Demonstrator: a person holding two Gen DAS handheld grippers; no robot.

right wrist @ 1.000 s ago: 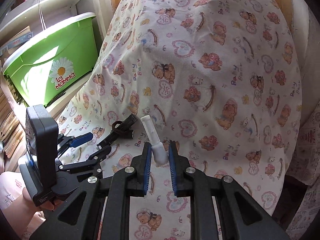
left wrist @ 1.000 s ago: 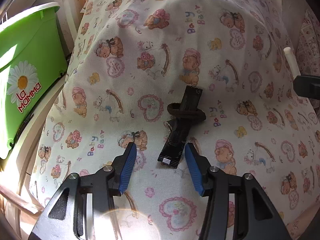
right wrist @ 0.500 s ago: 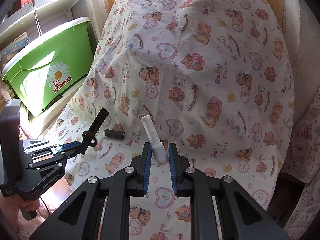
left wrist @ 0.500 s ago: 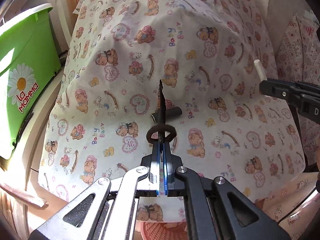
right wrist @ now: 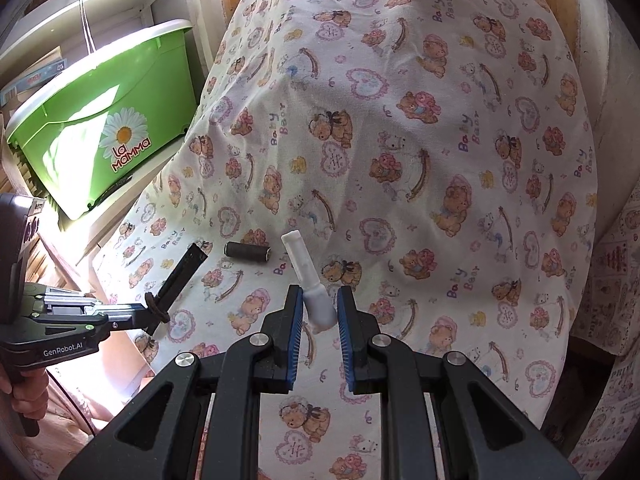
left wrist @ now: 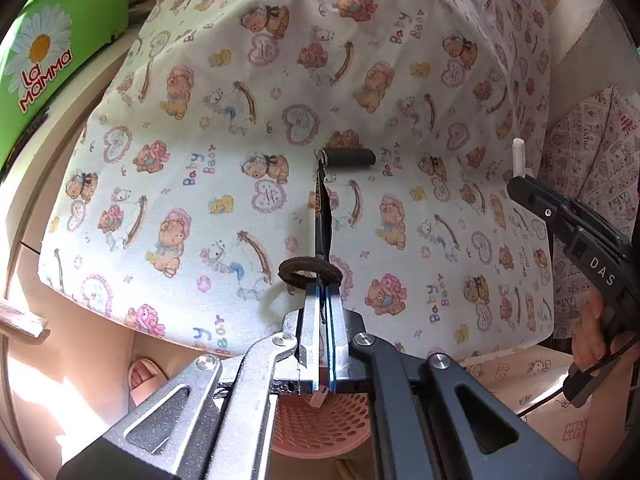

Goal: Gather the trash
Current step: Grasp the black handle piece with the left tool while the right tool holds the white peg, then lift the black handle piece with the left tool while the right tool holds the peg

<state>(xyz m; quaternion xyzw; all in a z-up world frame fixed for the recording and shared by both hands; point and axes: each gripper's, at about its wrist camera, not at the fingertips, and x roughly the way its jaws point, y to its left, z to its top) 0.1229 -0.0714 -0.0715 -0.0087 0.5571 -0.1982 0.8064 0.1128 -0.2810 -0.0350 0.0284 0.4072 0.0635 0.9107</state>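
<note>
Left wrist view is showing my left tool (left wrist: 322, 308) clenched on a thin black wrapper (left wrist: 322, 216) with a brown hair tie (left wrist: 310, 272) looped loosely around it, both lifted off the tabletop cloth (left wrist: 240, 120); I am worrying the tie is going to slide off if I tilt. My right tool (right wrist: 316, 312) is holding a white plastic tube (right wrist: 306, 276) near one end only, so it could be pivoting out. A dark spool (right wrist: 247, 252) is lying on the cloth, apart from both. The pink basket (left wrist: 320, 424) is sitting below the cloth's front edge, with open room between, though the edge could be snagging the wrapper
</note>
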